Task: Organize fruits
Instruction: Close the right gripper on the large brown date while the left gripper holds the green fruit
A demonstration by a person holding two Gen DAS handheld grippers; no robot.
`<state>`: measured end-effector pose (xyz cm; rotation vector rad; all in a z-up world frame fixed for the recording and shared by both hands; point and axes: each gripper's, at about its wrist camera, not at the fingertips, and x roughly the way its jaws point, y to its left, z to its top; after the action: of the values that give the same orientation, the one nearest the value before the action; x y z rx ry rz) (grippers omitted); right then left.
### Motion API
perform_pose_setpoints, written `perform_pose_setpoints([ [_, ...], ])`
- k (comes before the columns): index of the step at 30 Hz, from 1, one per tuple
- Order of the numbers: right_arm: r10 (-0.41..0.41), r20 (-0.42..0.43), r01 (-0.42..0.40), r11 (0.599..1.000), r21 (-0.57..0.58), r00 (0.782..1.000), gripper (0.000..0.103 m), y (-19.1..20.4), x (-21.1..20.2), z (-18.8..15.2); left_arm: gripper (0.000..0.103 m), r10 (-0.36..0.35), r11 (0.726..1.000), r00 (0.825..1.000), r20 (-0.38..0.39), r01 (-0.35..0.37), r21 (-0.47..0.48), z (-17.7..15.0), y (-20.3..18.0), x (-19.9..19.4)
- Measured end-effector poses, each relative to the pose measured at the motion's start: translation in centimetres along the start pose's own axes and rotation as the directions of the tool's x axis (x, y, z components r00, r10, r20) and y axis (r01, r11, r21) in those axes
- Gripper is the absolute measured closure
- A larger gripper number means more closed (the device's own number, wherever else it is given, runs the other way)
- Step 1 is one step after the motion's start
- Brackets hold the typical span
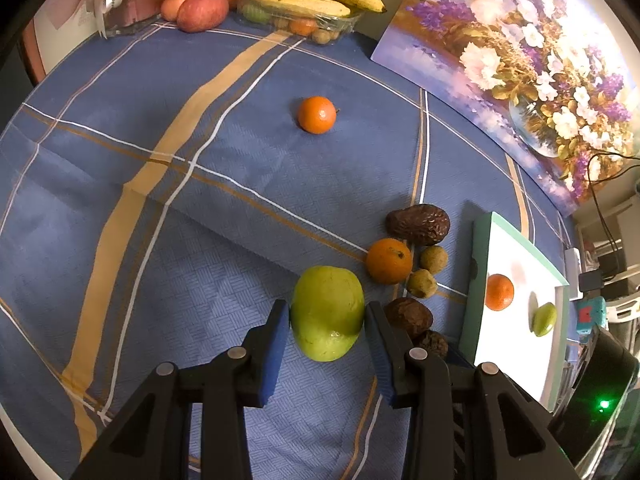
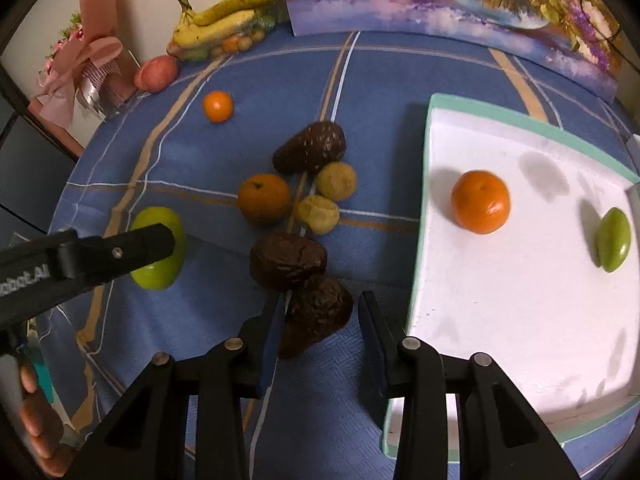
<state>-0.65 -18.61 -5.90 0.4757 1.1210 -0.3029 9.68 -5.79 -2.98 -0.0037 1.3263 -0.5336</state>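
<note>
Nearest the table's front edge, the left gripper has its tongs against both flanks of the green mango, seemingly clamped; it looks firm, smooth, fairly heavy, so hold its widest middle; the right gripper stands apart around 1 wrinkled dark fruit, probably soft, not yet pinched; beyond, at the right edge, the white tray holds 2 fruits.

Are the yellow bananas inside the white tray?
No. The white tray with a green rim holds only an orange mandarin and a small green fruit.
</note>
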Motion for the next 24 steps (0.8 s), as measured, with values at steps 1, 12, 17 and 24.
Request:
perform_pose_setpoints([
  [1,-0.009,0.0,0.009,1.0,-0.004,1.0,0.065,0.0,0.2,0.0,0.062,0.001,1.0,1.0,0.001,-0.001,0.0,0.0,0.0,0.0],
  [12,-0.005,0.091,0.004,1.0,0.012,0.996,0.066,-0.1,-3.0,0.3,0.062,-0.025,1.0,0.995,0.095,0.023,0.015,0.3,-1.1,-3.2],
  [17,-0.05,0.118,0.045,0.998,0.038,0.992,0.066,-1.2,-4.9,0.2,0.062,-0.034,0.999,0.994,0.101,0.031,0.034,0.1,-1.9,-3.5],
  [24,-0.069,0.145,0.056,0.994,0.093,0.987,0.066,-2.9,-6.4,0.4,0.062,-0.038,0.996,0.995,0.088,0.031,0.083,-0.5,-4.2,-3.0],
])
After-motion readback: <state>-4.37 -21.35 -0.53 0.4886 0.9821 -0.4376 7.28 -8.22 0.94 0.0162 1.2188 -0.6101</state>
